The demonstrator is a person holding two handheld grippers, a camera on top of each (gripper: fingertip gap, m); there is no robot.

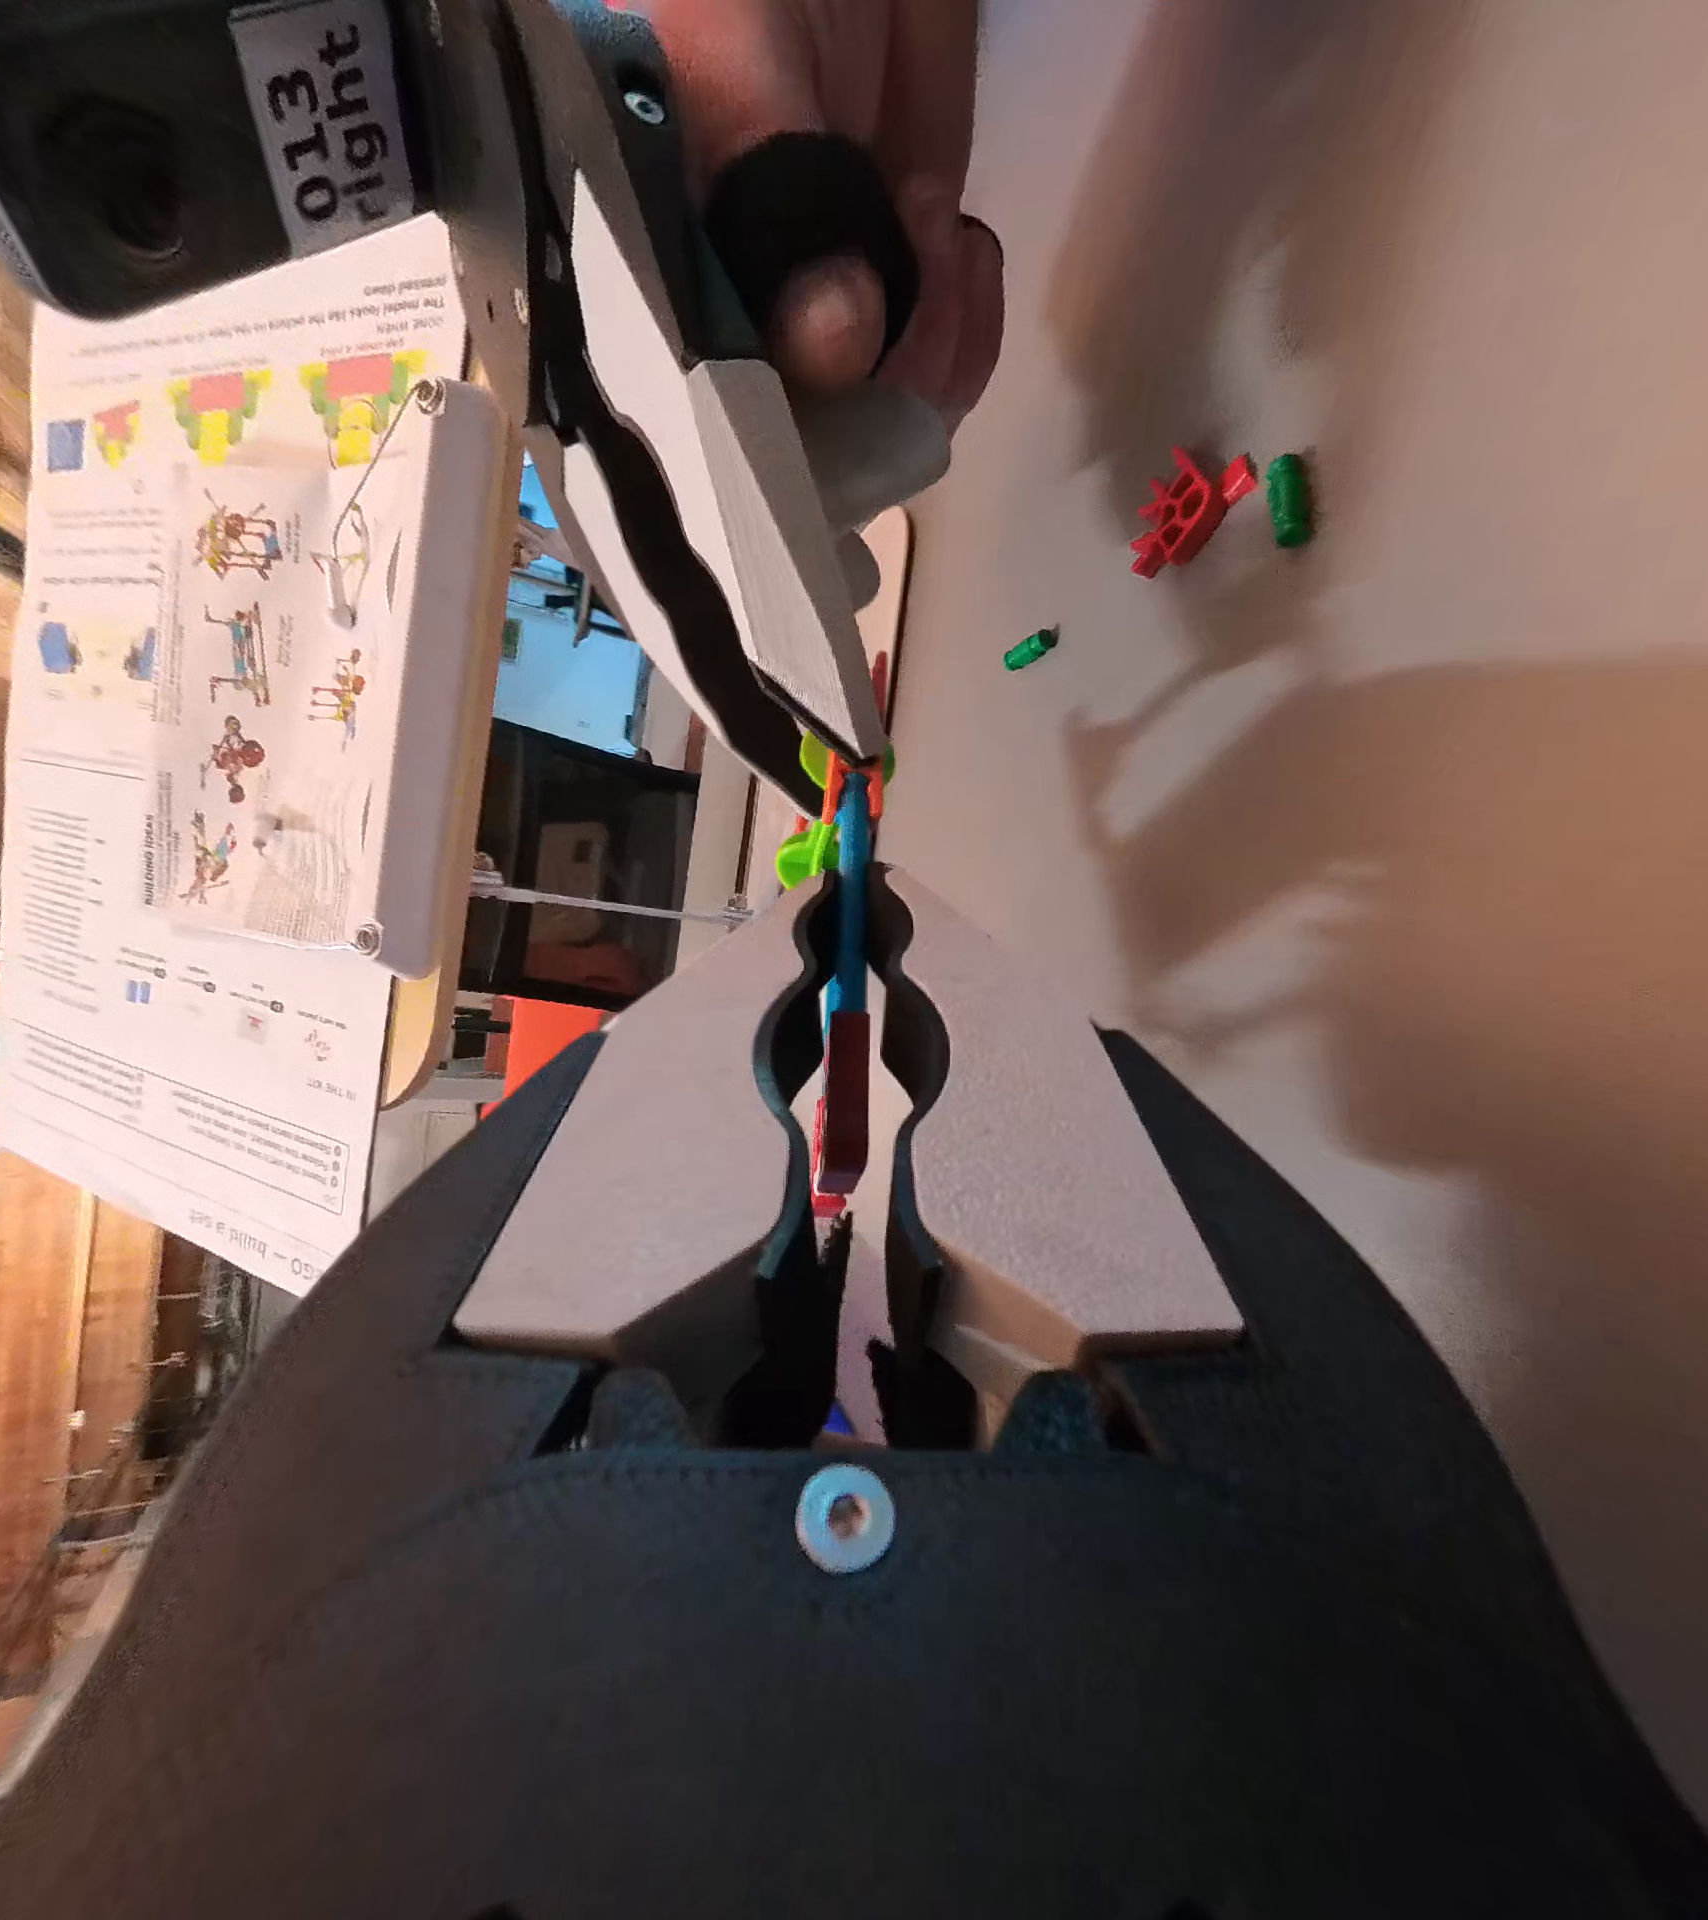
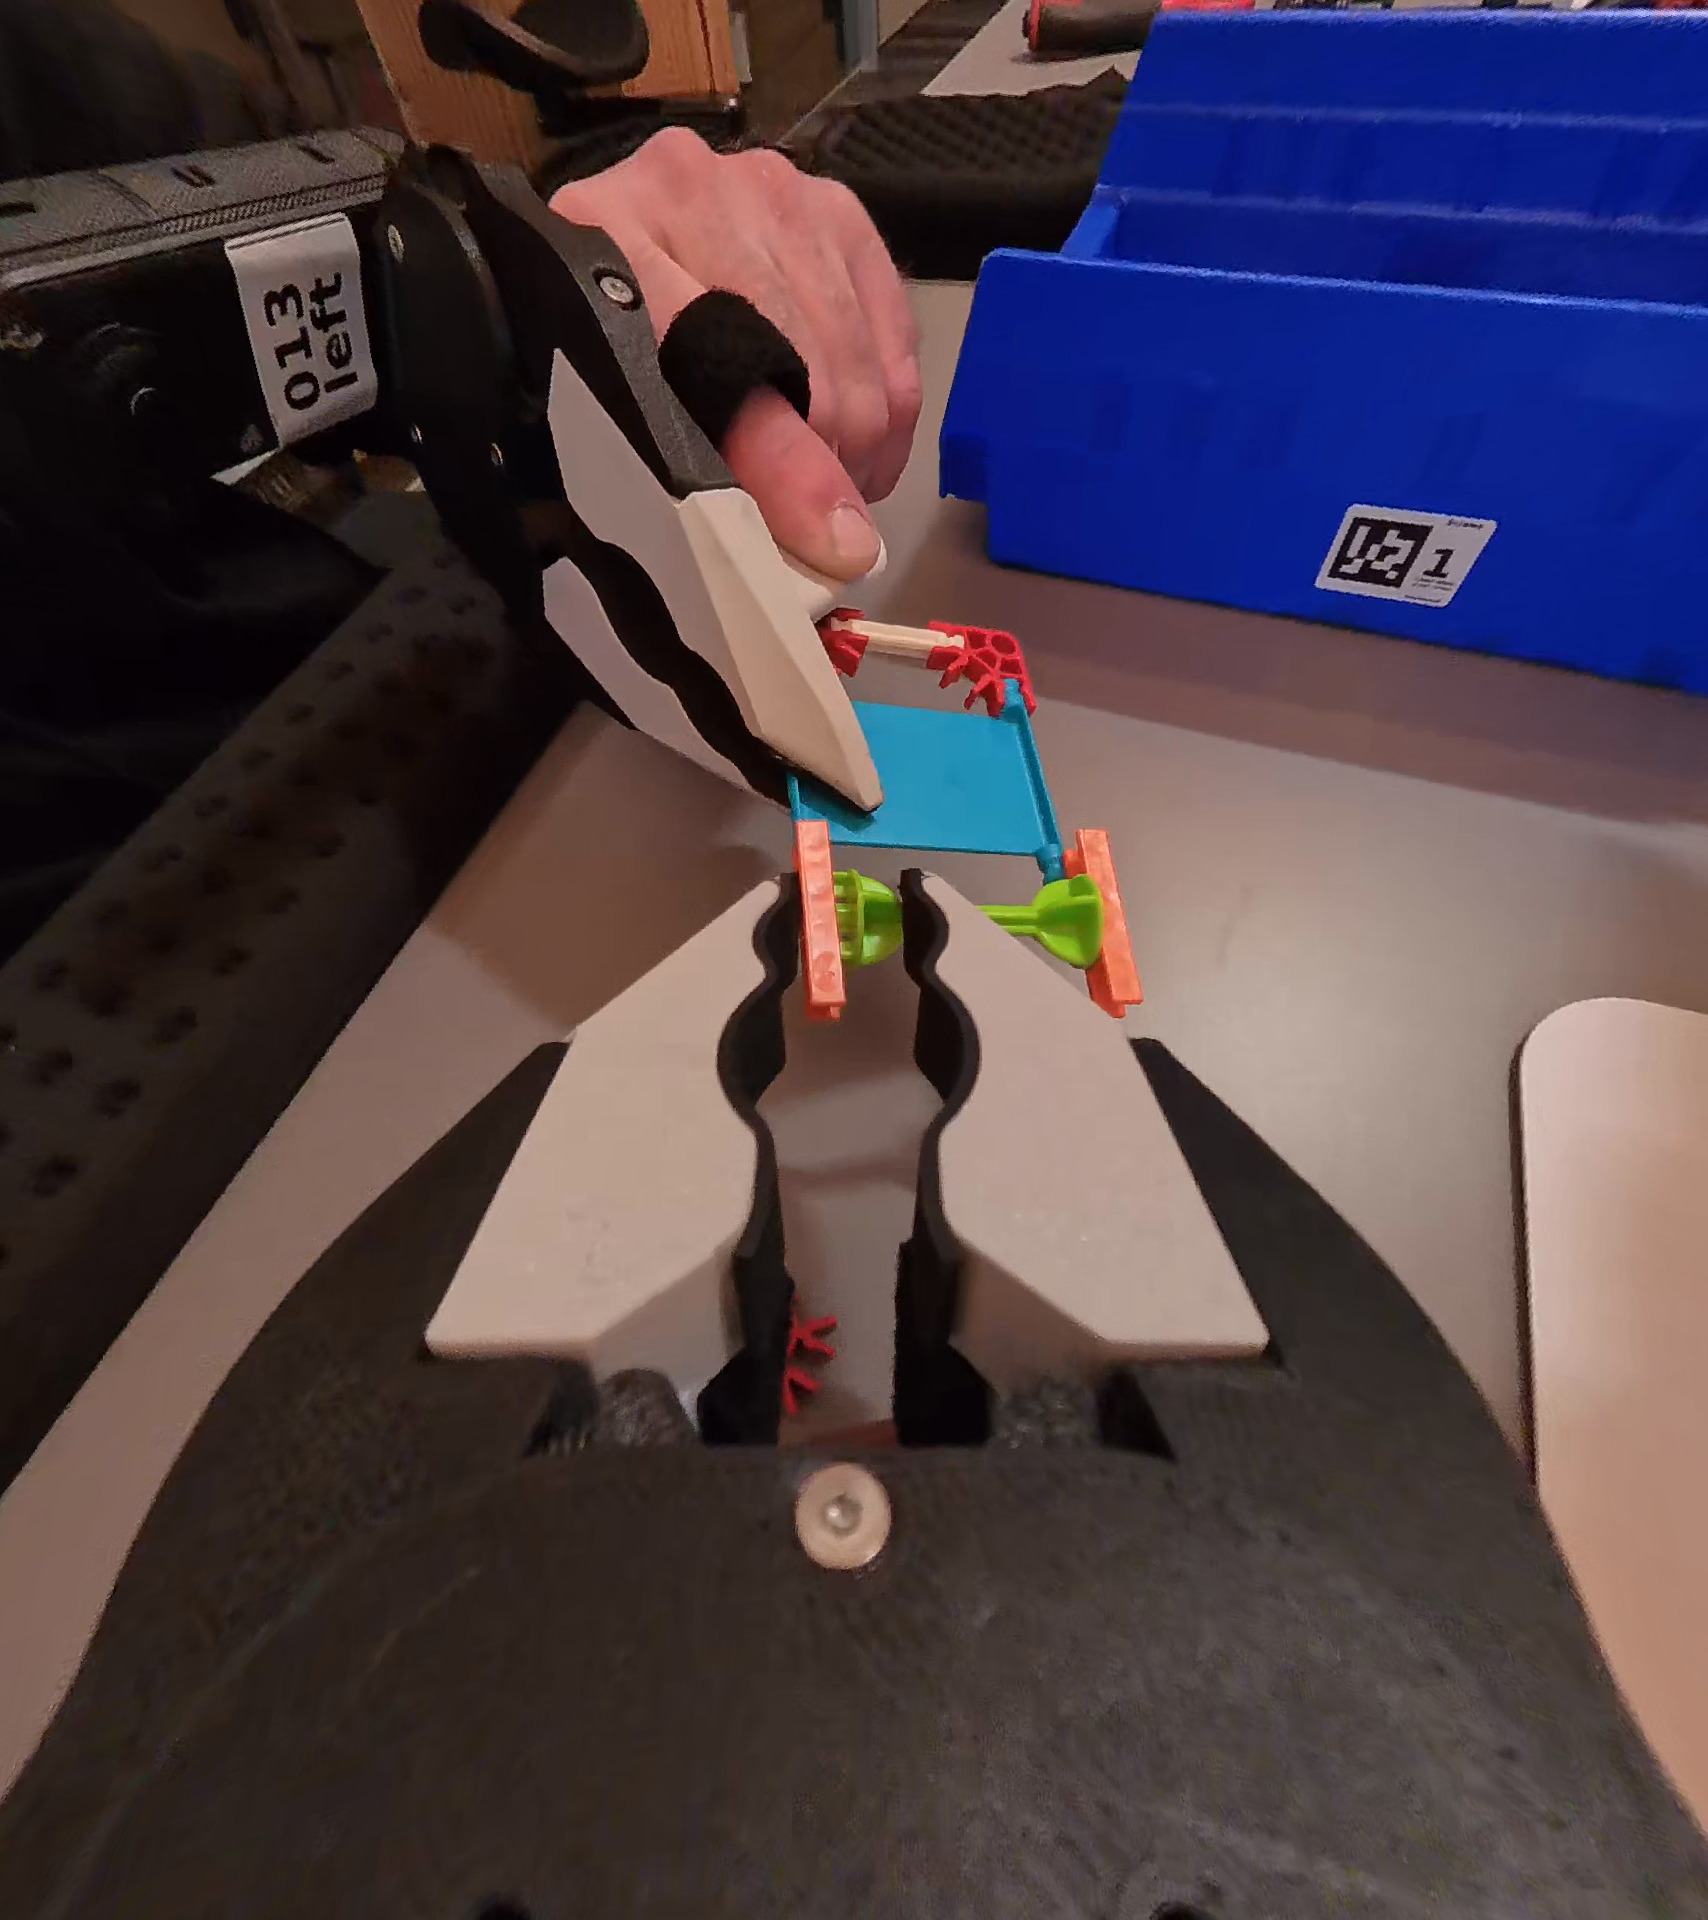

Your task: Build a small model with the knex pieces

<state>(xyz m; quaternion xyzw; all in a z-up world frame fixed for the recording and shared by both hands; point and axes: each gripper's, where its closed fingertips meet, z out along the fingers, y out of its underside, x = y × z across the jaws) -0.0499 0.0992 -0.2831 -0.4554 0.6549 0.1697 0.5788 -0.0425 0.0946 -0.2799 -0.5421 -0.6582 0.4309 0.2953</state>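
A small toy model has a blue panel [image 2: 943,779], red connectors [image 2: 980,655], a white rod [image 2: 902,636], orange connectors [image 2: 1104,925] and lime green pieces [image 2: 1047,914]. It is held just above the grey table [image 2: 1349,883]. My left gripper [image 1: 855,883] is shut on the blue panel [image 1: 850,935], seen edge-on, and shows in the right wrist view [image 2: 829,790] at the panel's near left corner. My right gripper [image 2: 850,899] is closed around a lime green piece [image 2: 865,914] beside the left orange connector [image 2: 819,935]. Its tip also shows in the left wrist view [image 1: 850,753].
A blue bin [image 2: 1349,416] stands behind the model. Black perforated foam [image 2: 102,935] lies left, a pale tray [image 2: 1660,1247] right. A loose red connector [image 1: 1188,509] and green rods [image 1: 1286,499] lie on the table. An instruction sheet [image 1: 206,727] stands on a clipboard. The tips of both grippers are at nearly the same place.
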